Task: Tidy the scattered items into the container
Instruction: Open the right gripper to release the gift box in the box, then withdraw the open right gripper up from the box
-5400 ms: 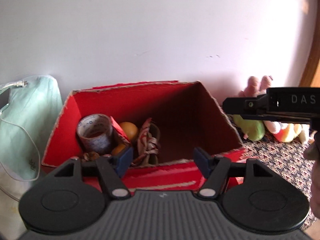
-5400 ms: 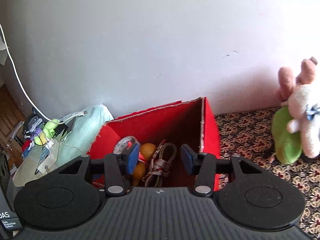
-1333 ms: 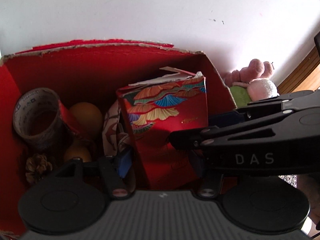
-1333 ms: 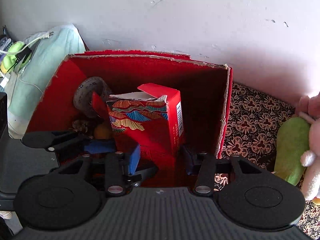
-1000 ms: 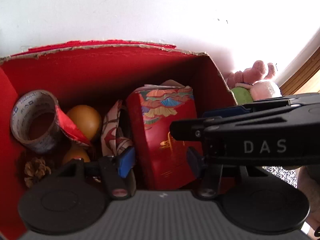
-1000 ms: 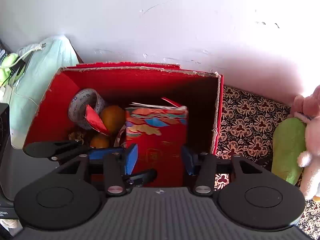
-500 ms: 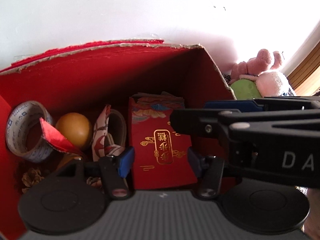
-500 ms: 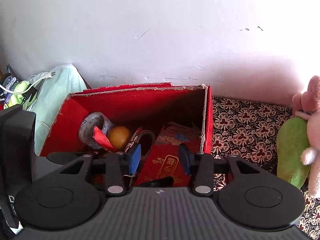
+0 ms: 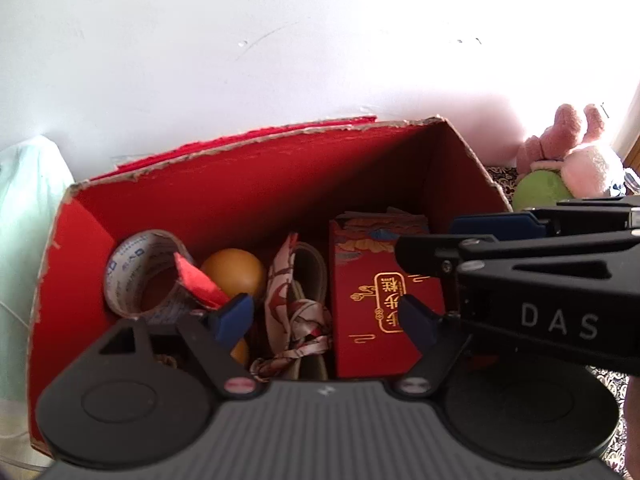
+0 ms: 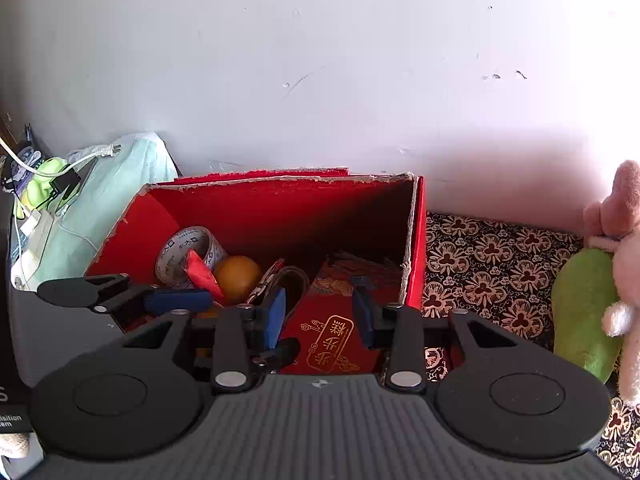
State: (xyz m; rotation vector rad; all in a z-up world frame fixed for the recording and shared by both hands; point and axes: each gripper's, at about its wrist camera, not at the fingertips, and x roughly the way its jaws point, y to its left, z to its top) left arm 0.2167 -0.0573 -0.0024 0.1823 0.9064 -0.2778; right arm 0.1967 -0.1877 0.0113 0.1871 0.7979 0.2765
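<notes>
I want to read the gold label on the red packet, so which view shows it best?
The left wrist view: the red packet lies in the red box, its gold label nearly all visible. In the right wrist view the red packet is smaller, and its far end lies in shadow.

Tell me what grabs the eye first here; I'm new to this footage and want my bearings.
The open red cardboard box against the white wall dominates both views. Inside it, a red gift carton with gold lettering lies at the right, with a tape roll and an orange to its left. Outside, a pink and green plush toy sits on the patterned cloth at the right.
</notes>
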